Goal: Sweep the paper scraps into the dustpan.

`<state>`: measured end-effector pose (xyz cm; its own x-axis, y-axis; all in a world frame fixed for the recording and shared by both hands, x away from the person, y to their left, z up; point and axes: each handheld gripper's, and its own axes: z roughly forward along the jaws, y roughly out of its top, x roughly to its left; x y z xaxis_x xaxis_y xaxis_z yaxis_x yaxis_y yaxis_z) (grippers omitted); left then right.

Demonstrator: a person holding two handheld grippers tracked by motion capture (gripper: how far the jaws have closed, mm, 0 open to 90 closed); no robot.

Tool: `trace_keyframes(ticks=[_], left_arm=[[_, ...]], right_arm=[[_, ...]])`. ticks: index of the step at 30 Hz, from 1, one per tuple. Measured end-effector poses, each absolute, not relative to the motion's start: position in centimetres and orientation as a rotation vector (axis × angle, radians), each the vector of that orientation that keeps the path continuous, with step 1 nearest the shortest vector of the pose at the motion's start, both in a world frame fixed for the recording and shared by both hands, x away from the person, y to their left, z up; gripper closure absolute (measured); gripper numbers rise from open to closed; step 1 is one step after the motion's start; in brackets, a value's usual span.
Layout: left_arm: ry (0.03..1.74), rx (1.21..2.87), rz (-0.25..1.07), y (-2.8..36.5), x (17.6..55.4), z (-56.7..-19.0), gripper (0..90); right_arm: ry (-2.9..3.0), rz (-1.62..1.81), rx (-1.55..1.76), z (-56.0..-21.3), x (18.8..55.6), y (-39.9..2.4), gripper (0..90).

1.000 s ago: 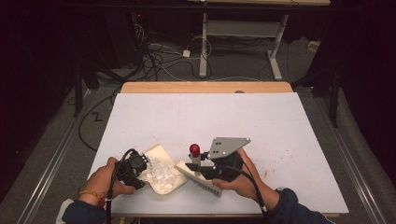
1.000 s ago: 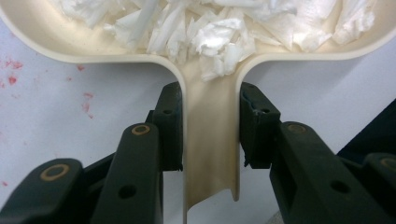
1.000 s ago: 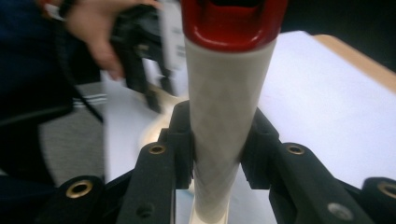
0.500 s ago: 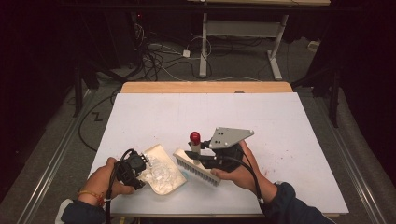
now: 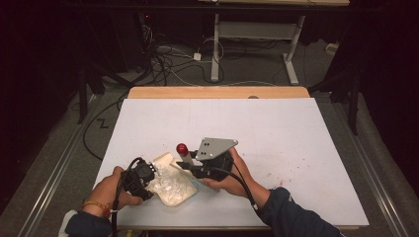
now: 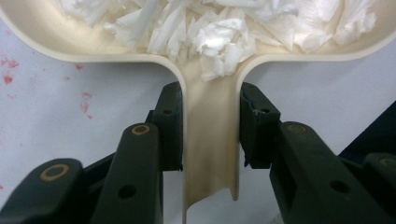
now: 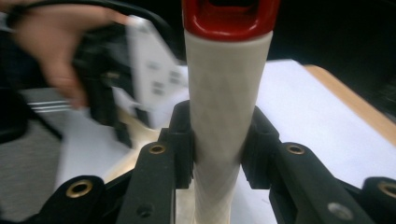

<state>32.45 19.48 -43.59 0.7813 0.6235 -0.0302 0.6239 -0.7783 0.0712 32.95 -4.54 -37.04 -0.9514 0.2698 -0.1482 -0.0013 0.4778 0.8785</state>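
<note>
Cream dustpan (image 6: 210, 140) clamped — left gripper (image 6: 210, 126), paper scraps (image 6: 219, 28)

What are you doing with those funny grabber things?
A person holds a gripper in each hand at a white table. The left gripper is clamped on the handle of a cream dustpan with torn white paper bits in it. The right gripper is clamped on a brush handle with a red tip, right beside the pan.

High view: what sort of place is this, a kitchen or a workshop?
Probably a lab or recording workshop, not a kitchen: a bare white table, loose cables on the floor, and a metal desk frame in the dark behind.
</note>
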Motion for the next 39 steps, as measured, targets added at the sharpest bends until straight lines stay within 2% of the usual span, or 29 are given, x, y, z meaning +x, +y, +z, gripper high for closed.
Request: trace_keyframes(ticks=[6, 13, 19, 27, 39], left_arm=[[1.016, 2.889, -0.008, 19.6, 32.4, -43.6, 63.3], [1.027, 2.887, -0.015, 19.7, 32.5, -43.7, 63.3], [1.039, 2.872, -0.016, 19.9, 32.7, -43.7, 63.2], [1.069, 2.833, -0.020, 20.3, 33.1, -43.8, 63.2], [1.176, 2.743, -0.012, 21.2, 33.4, -44.0, 63.2]], right_arm=[[2.436, 1.479, 0.193, -36.1, 32.0, -5.2, 70.0], [2.360, 1.513, 0.284, -34.3, 32.6, -8.3, 70.0], [2.295, 1.480, 0.395, -33.0, 33.4, -12.5, 70.0], [2.244, 1.446, 0.565, -33.0, 34.3, -18.9, 70.0], [2.309, 1.452, 0.624, -33.2, 31.9, -25.8, 70.0]])
